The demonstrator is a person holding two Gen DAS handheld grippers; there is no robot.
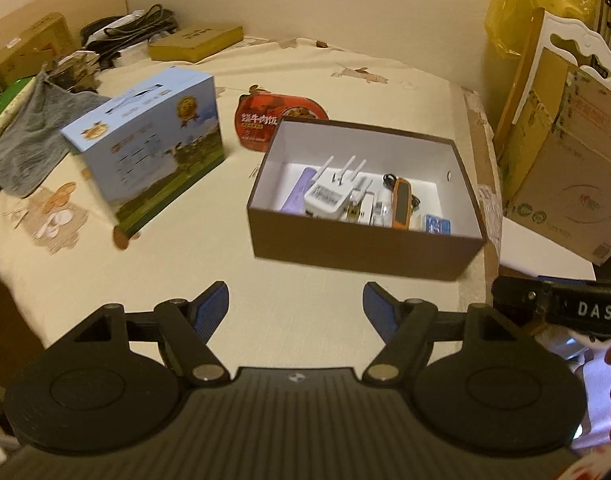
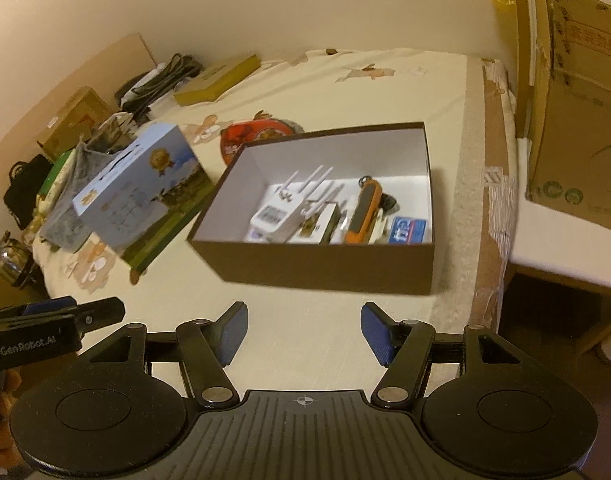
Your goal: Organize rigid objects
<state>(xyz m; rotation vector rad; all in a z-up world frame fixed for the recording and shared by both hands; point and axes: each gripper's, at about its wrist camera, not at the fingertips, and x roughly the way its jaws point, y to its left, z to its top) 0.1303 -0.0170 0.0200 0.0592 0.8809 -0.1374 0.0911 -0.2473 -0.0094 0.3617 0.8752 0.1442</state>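
A brown open box with a white inside sits on the cream cloth near the table's right edge. It holds a white router with antennas, an orange tool, a blue pack and several small items. My left gripper hangs open and empty above the cloth, in front of the box. My right gripper is open and empty too, just in front of the box. Each gripper shows at the edge of the other's view.
A light blue carton stands left of the box, a red food pack behind it. Grey cloth, cables and flat boxes crowd the far left. Cardboard cartons stand off the right edge.
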